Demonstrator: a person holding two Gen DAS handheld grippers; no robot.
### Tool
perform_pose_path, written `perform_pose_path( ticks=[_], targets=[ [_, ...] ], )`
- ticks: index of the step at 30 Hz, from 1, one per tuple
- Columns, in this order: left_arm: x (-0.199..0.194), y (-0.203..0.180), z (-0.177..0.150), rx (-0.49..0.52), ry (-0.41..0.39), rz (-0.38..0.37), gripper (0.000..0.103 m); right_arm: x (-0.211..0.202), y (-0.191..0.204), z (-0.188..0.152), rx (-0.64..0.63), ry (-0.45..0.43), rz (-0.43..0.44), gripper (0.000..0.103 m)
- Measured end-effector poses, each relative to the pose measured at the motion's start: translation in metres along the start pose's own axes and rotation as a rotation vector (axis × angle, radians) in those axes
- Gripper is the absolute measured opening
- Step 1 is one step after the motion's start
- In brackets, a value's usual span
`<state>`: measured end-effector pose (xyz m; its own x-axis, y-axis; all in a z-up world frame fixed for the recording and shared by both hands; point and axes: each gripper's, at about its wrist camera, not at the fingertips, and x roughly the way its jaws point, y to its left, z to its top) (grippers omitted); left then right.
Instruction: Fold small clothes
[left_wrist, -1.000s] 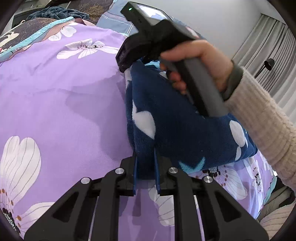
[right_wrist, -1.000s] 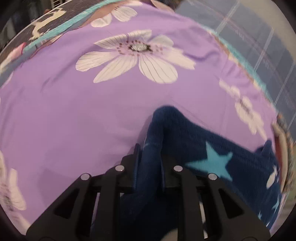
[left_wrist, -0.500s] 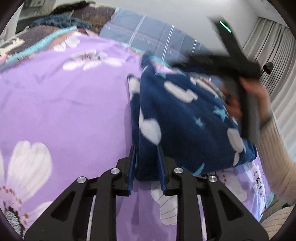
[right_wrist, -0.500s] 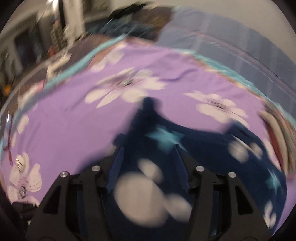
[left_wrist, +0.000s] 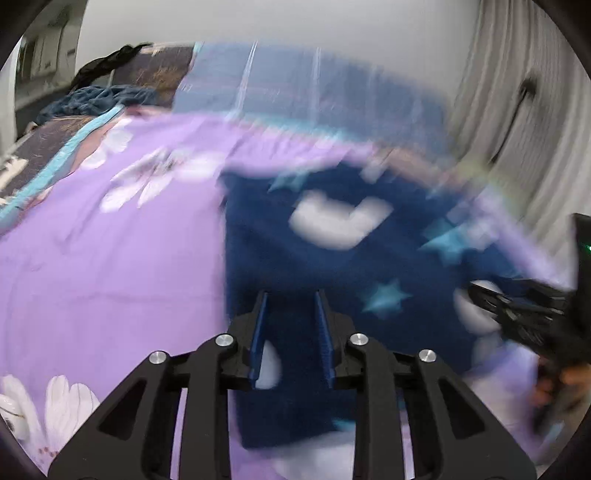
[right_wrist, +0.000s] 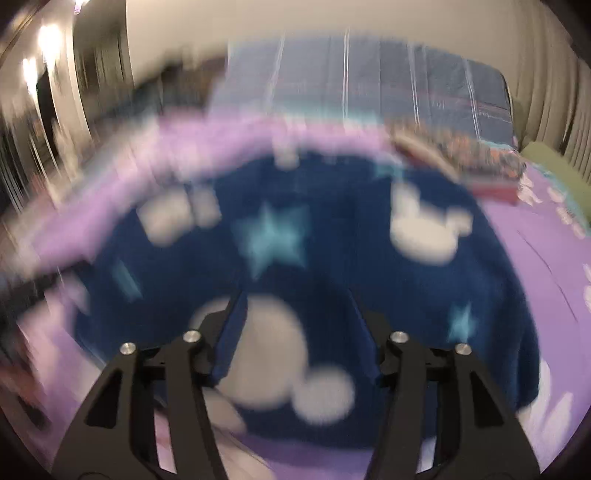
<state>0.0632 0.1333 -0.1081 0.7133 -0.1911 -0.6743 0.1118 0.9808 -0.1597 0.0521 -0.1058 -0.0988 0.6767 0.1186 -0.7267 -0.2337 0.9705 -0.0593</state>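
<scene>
The left tongs (left_wrist: 291, 332) are opening over the navy garment (left_wrist: 332, 258), pads off it. The right tongs (right_wrist: 299, 332) stand apart, empty, likely because it now lies folded on the bed (left_wrist: 110, 240).

A dark blue fleece garment (left_wrist: 332, 266) with white shapes and light blue stars is seen lying folded and flat on the purple flowered bedcover (left_wrist: 110, 258). Its details are blurred in both views.
</scene>
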Motion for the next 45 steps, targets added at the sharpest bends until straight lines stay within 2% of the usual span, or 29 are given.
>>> perform_pose_path(
  ticks=[1, 4, 7, 10, 11, 13, 15, 16, 17, 20, 23, 25, 26, 27, 28, 30, 32, 33, 35, 36, 37, 38, 39, 40, 41, 42, 45],
  targets=[
    [0.006, -0.003, -0.006, 0.012, -0.011, 0.001, 0.028, 0.005, -0.005, -0.003, 0.015, -0.022, 0.014, 0.057],
    [-0.003, -0.004, -0.006, 0.021, -0.018, 0.011, 0.029, 0.002, -0.02, 0.007, 0.088, 0.023, 0.061, 0.057],
    [-0.008, -0.002, -0.007, 0.01, -0.007, -0.009, 0.029, -0.002, -0.027, 0.008, 0.098, 0.039, 0.092, 0.057],
    [-0.02, 0.006, -0.002, -0.02, -0.021, -0.059, 0.037, -0.034, -0.032, 0.014, 0.085, -0.01, 0.164, 0.058],
    [-0.021, 0.009, 0.002, -0.036, -0.028, -0.08, 0.043, -0.044, -0.04, 0.02, 0.079, -0.045, 0.168, 0.058],
    [-0.024, 0.018, 0.021, -0.069, -0.053, -0.094, 0.049, -0.061, -0.075, 0.046, 0.103, -0.14, 0.081, 0.068],
    [-0.017, 0.027, 0.045, -0.079, -0.076, -0.105, 0.063, -0.053, -0.115, 0.074, 0.146, -0.167, 0.023, 0.071],
    [-0.011, 0.033, 0.056, -0.088, -0.082, -0.11, 0.065, -0.039, -0.142, 0.091, 0.193, -0.145, -0.002, 0.071],
    [-0.001, 0.041, 0.068, -0.101, -0.075, -0.117, 0.065, -0.017, -0.168, 0.107, 0.247, -0.083, 0.008, 0.071],
    [0.044, 0.065, 0.101, -0.181, 0.009, -0.124, 0.065, 0.053, -0.22, 0.133, 0.355, 0.102, 0.097, 0.071],
    [0.091, 0.077, 0.123, -0.187, 0.108, -0.092, 0.065, 0.098, -0.238, 0.139, 0.376, 0.198, 0.131, 0.071],
    [0.12, 0.081, 0.13, -0.191, 0.178, -0.111, 0.065, 0.123, -0.247, 0.14, 0.432, 0.234, 0.24, 0.069],
    [0.129, 0.083, 0.132, -0.203, 0.191, -0.118, 0.048, 0.128, -0.249, 0.141, 0.443, 0.233, 0.269, 0.061],
    [0.136, 0.084, 0.136, -0.216, 0.189, -0.141, 0.007, 0.13, -0.247, 0.144, 0.432, 0.224, 0.317, 0.024],
    [0.136, 0.085, 0.14, -0.228, 0.176, -0.175, 0.008, 0.121, -0.24, 0.145, 0.413, 0.192, 0.337, 0.013],
    [0.113, 0.083, 0.15, -0.228, 0.039, -0.26, 0.008, 0.089, -0.237, 0.151, 0.346, 0.033, 0.336, 0.012],
    [0.089, 0.078, 0.155, -0.187, -0.071, -0.31, 0.008, 0.066, -0.244, 0.151, 0.324, -0.078, 0.345, 0.012],
    [0.085, 0.076, 0.156, -0.171, -0.088, -0.299, 0.008, 0.068, -0.249, 0.152, 0.321, -0.076, 0.32, 0.012],
    [0.094, 0.075, 0.157, -0.144, -0.063, -0.239, 0.008, 0.087, -0.252, 0.149, 0.326, -0.008, 0.281, 0.017],
    [0.103, 0.077, 0.155, -0.142, -0.033, -0.216, 0.008, 0.104, -0.251, 0.142, 0.328, 0.055, 0.249, 0.024],
    [0.117, 0.078, 0.148, -0.139, 0.015, -0.171, 0.008, 0.112, -0.249, 0.138, 0.324, 0.08, 0.207, 0.029],
    [0.127, 0.079, 0.143, -0.132, 0.05, -0.142, 0.01, 0.115, -0.248, 0.136, 0.319, 0.089, 0.178, 0.032],
    [0.136, 0.078, 0.137, -0.125, 0.081, -0.125, 0.016, 0.116, -0.247, 0.132, 0.323, 0.082, 0.16, 0.043],
    [0.141, 0.078, 0.13, -0.122, 0.105, -0.104, 0.021, 0.11, -0.248, 0.128, 0.345, 0.06, 0.138, 0.049],
    [0.142, 0.079, 0.126, -0.126, 0.107, -0.081, 0.034, 0.106, -0.25, 0.127, 0.36, 0.05, 0.114, 0.051],
    [0.134, 0.081, 0.123, -0.136, 0.084, -0.071, 0.04, 0.093, -0.249, 0.124, 0.369, 0.041, 0.046, 0.051],
    [0.1, 0.087, 0.128, -0.159, 0.013, -0.103, 0.046, 0.051, -0.228, 0.119, 0.308, -0.01, -0.107, 0.051]
  ],
)
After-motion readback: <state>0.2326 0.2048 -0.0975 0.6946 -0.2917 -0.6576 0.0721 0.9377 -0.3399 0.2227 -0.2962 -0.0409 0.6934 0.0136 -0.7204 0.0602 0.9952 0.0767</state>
